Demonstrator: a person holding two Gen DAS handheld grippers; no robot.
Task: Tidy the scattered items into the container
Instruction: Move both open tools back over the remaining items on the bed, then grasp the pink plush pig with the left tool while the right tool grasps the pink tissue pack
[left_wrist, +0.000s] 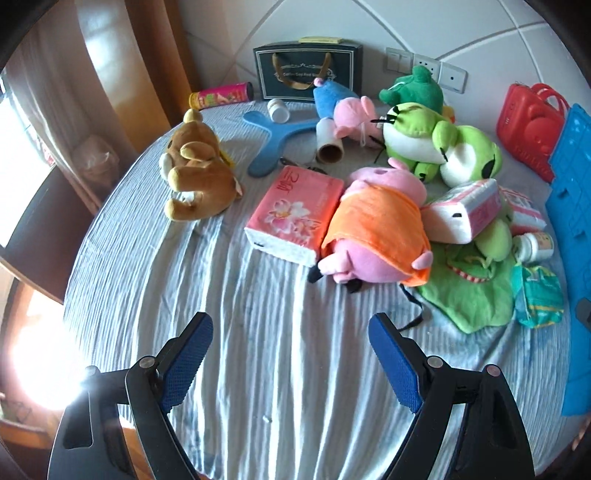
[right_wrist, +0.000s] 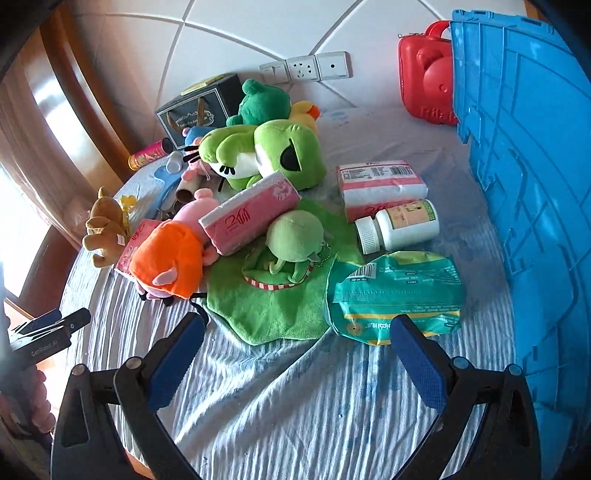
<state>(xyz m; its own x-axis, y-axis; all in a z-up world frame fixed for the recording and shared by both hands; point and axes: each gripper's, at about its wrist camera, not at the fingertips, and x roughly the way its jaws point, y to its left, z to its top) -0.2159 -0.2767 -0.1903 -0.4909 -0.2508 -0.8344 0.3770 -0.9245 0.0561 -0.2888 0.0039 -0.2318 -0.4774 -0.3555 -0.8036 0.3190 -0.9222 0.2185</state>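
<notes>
Toys and packs lie scattered on a striped bed sheet (left_wrist: 258, 332). In the left wrist view my left gripper (left_wrist: 291, 343) is open over bare sheet, short of a pink tissue pack (left_wrist: 293, 212) and a pink pig plush in orange (left_wrist: 373, 236). A brown bear plush (left_wrist: 199, 173) lies to the left. In the right wrist view my right gripper (right_wrist: 295, 343) is open just before a green cloth with a small frog (right_wrist: 291, 266) and a teal wipes pack (right_wrist: 395, 295). A white bottle (right_wrist: 399, 225) and the blue crate (right_wrist: 524, 166) sit to the right.
Big green frog plushes (right_wrist: 266, 155), a blue boomerang toy (left_wrist: 273, 136), a cardboard tube (left_wrist: 330, 144), a snack can (left_wrist: 221, 96) and a dark gift bag (left_wrist: 308, 72) lie further back. A red case (left_wrist: 528, 122) stands by the crate. The headboard wall has sockets (right_wrist: 306, 68).
</notes>
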